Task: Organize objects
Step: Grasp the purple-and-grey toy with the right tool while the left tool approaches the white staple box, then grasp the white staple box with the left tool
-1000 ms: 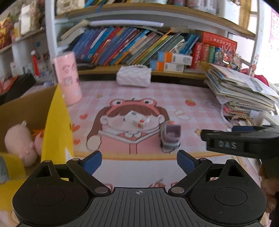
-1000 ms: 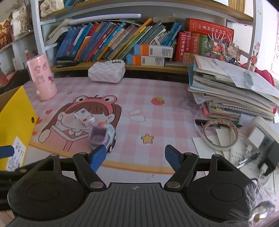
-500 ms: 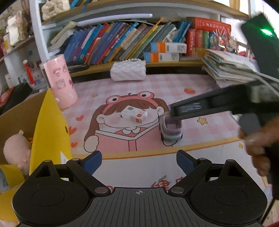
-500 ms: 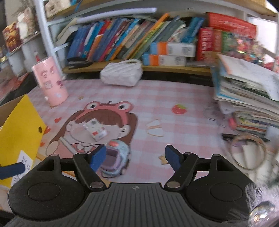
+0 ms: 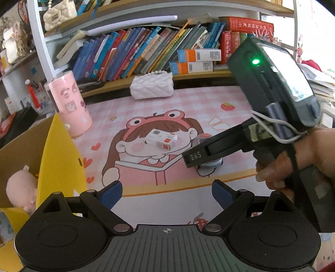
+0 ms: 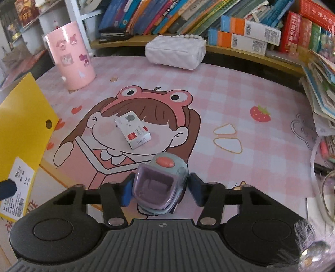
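1. The right gripper [image 6: 160, 191] has its blue finger pads [image 6: 125, 191] on either side of a small toy car [image 6: 161, 184]; the pads sit close against its flanks, though whether they press it or merely bracket it cannot be told from this view.
2. The toy car has a grey-blue body, a purple translucent front and a red-orange button on its roof. It stands on the desk mat [image 6: 230, 104], at the lower edge of the cartoon girl's open book.
3. From the left wrist camera, the right gripper [image 5: 201, 157] reaches in from the right, held by the person's right hand [image 5: 293, 159], and covers most of the toy car [image 5: 209, 165].
4. The left gripper [image 5: 167, 191] has its fingers spread wide with nothing between them, hovering above the near edge of the mat.
5. A small white box [image 6: 133, 129] with a red patch lies flat on the girl's printed face, just beyond the toy car and apart from it.
6. To the left stands a cardboard box [image 5: 18, 146] with a raised yellow flap [image 5: 60, 163]; a pink plush toy [image 5: 18, 190] lies inside it.
7. A pink cylindrical container [image 6: 70, 56] with cartoon stickers stands upright at the far left of the mat.
8. A white quilted pouch [image 6: 175, 50] lies at the back edge of the mat, in front of the low shelf of leaning books [image 6: 167, 14].
9. A stack of papers and booklets [image 6: 320, 83] is piled at the right edge of the desk.
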Demonstrator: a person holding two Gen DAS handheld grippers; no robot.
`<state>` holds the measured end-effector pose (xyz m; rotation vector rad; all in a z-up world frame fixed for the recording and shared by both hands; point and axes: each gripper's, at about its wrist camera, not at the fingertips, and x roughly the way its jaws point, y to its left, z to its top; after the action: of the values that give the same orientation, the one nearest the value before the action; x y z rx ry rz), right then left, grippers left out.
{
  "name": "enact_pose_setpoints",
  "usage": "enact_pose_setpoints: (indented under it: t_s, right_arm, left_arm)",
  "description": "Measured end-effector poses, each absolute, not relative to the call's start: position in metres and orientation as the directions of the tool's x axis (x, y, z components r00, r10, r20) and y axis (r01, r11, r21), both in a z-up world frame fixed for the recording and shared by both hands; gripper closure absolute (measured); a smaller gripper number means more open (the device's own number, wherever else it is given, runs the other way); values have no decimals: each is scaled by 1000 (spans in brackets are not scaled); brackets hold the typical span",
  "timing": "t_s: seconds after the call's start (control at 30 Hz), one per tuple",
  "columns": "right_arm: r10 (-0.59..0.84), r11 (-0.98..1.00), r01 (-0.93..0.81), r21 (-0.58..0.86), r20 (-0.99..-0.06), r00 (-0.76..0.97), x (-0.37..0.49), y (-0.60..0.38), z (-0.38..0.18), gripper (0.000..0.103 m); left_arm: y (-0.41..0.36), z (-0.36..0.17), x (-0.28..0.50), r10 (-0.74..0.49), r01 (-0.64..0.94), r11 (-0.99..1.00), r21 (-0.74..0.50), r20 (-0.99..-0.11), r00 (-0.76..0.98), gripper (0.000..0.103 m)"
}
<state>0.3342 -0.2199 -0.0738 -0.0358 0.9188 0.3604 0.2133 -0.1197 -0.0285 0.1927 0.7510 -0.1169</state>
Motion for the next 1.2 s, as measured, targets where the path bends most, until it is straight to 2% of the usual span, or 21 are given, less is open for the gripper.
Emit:
enact_pose_setpoints:
  t_s: [0.07, 0.43, 0.8, 1.2]
  right_arm:
    - [298, 939, -320, 127, -765, 571, 330, -227, -69, 65]
    - [208, 977, -181, 113, -688, 695, 303, -289, -37, 65]
    - [197, 980, -137, 142, -696, 691, 273, -313, -37, 65]
    - [197, 980, -116, 160, -717, 669, 273, -319, -45, 65]
  left_arm:
    - [-122, -27, 215, -46, 180, 975, 127, -679, 733, 10]
    - [-124, -38, 255, -59, 145, 987, 69, -684, 727, 14]
    - [-120, -56, 313, -57, 96, 995, 22, -667, 743, 15]
    - [-120, -71, 335, -65, 112, 993, 29, -663, 745, 15]
